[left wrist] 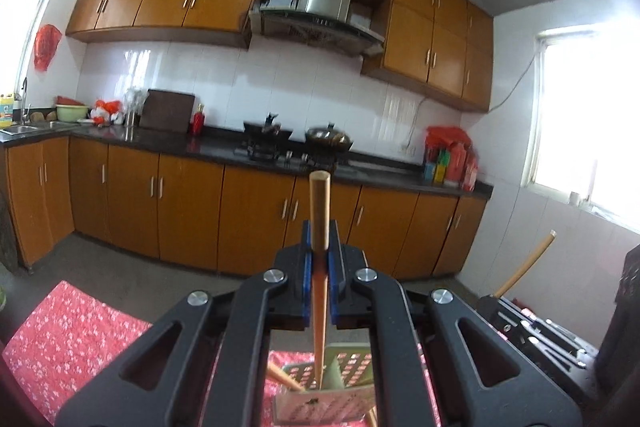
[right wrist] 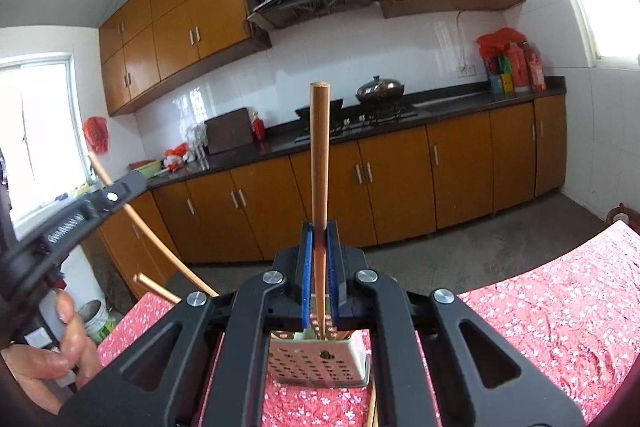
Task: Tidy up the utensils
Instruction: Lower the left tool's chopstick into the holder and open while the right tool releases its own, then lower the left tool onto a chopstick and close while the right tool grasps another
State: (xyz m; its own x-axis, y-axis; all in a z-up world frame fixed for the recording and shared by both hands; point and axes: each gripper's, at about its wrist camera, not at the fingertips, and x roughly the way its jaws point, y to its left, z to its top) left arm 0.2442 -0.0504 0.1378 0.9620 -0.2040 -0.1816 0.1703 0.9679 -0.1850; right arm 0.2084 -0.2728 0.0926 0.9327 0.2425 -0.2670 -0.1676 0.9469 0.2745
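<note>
In the left wrist view my left gripper (left wrist: 320, 239) is shut on a wooden chopstick (left wrist: 320, 203) that stands upright between the blue pads, its lower end running down into a pale perforated utensil holder (left wrist: 352, 367). A second chopstick (left wrist: 282, 377) leans in that holder. In the right wrist view my right gripper (right wrist: 320, 239) is likewise shut on an upright chopstick (right wrist: 319, 147) above the same holder (right wrist: 320, 363). Each gripper shows at the edge of the other's view, with its stick (left wrist: 524, 267) (right wrist: 160, 243) slanting through it.
The holder stands on a table with a red floral cloth (right wrist: 540, 307). A person's hand (right wrist: 52, 351) grips the left tool's handle. Beyond the table lie a grey floor, orange cabinets, a dark counter (left wrist: 200, 147) with a stove and a wok (right wrist: 380, 91), and a bucket (right wrist: 94, 319).
</note>
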